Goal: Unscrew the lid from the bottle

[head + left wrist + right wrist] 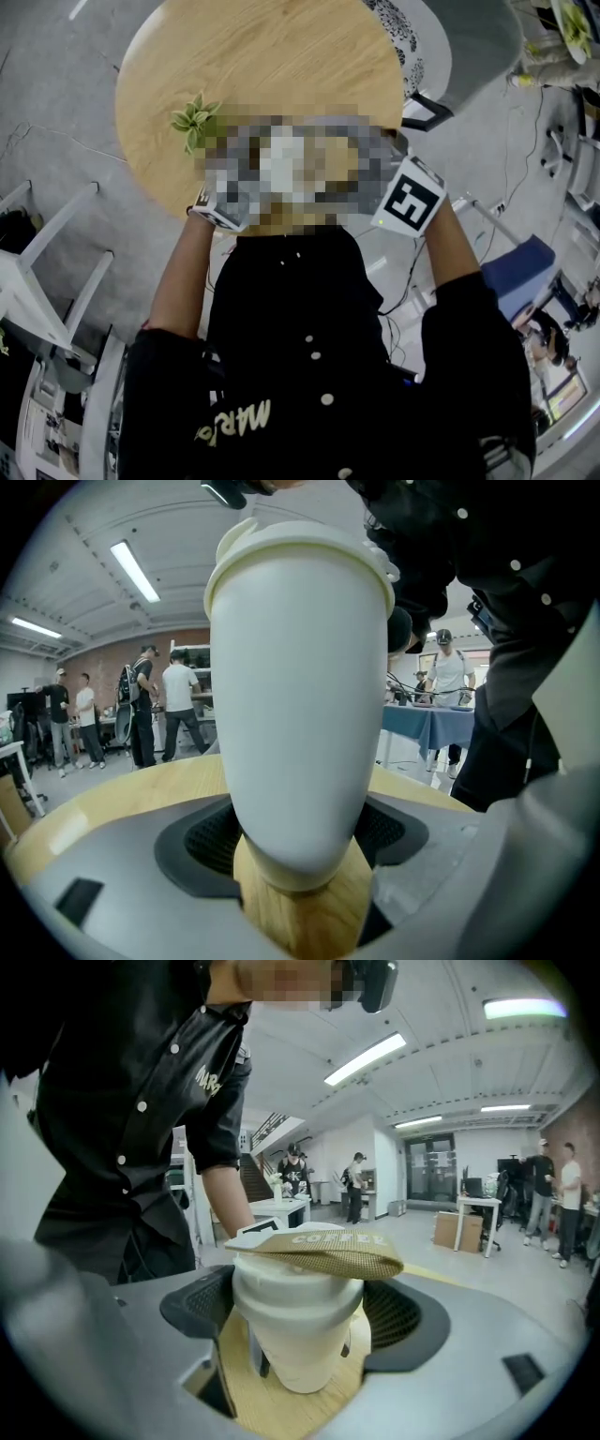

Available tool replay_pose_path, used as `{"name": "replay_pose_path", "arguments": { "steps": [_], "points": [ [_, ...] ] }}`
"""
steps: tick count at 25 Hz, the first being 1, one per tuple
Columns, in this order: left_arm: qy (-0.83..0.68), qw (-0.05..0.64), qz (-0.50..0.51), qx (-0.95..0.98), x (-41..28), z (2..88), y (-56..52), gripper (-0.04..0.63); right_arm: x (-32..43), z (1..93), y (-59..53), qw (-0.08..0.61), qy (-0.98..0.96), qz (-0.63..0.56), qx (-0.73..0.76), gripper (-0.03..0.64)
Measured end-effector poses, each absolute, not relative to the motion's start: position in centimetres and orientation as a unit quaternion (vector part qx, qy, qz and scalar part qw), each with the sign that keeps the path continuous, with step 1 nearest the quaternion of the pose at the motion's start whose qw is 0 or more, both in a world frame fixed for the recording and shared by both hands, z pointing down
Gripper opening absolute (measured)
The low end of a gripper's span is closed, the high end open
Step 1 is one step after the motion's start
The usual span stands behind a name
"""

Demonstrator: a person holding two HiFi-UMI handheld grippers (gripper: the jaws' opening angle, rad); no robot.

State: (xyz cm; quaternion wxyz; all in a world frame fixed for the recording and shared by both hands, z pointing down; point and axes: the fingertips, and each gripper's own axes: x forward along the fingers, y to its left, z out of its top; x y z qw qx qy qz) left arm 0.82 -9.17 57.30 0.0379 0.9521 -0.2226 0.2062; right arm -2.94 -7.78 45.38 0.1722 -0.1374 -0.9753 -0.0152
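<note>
A white bottle (298, 696) stands on the round wooden table (262, 56); it is wide at the top and narrow at the foot. My left gripper (298, 844) is shut on its lower body, with the dark pads (199, 841) against both sides. In the right gripper view the white lid (298, 1293) carries a tan woven strap (323, 1252) marked COFFEE. My right gripper (300, 1321) is shut on the lid, jaws wide. In the head view a mosaic patch hides the bottle and both sets of jaws; only the marker cubes (410, 202) show.
A small green plant (195, 120) sits on the table left of the grippers. A white chair (37, 281) stands at the left and a grey round seat (469, 37) at the upper right. Several people (178, 710) stand far off in the room.
</note>
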Motion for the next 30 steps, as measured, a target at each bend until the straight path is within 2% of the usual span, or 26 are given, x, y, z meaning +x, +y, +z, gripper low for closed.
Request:
{"name": "replay_pose_path", "arguments": {
  "steps": [6,11,14,17,20,26,30],
  "points": [
    [-0.221,0.038,0.203,0.953,0.8,57.2,-9.1,0.353,-2.6,45.7,-7.7,0.191,-0.974,-0.004,-0.124,0.442],
    [-0.224,0.038,0.198,0.953,0.9,57.3,-9.1,0.353,-2.4,45.6,-8.2,0.167,-0.985,0.026,0.028,0.501],
    [-0.226,0.037,0.197,0.953,0.8,57.2,-9.2,0.353,-3.7,44.5,-8.6,0.138,-0.985,0.026,0.1,0.502],
    [-0.226,0.037,0.196,0.953,0.9,57.1,-9.2,0.353,-4.3,44.2,-9.0,0.127,-0.984,0.002,0.121,0.459],
    [-0.222,0.035,0.198,0.954,1.0,57.2,-9.2,0.353,-4.2,44.2,-8.7,0.128,-0.989,-0.009,0.073,0.453],
    [-0.213,0.033,0.198,0.956,1.1,57.1,-9.3,0.353,-3.8,44.6,-7.7,0.166,-0.975,-0.026,-0.145,0.452],
    [-0.215,0.033,0.199,0.956,1.0,57.2,-9.2,0.353,-3.7,45.1,-7.4,0.189,-0.968,-0.017,-0.162,0.453]
  ]
}}
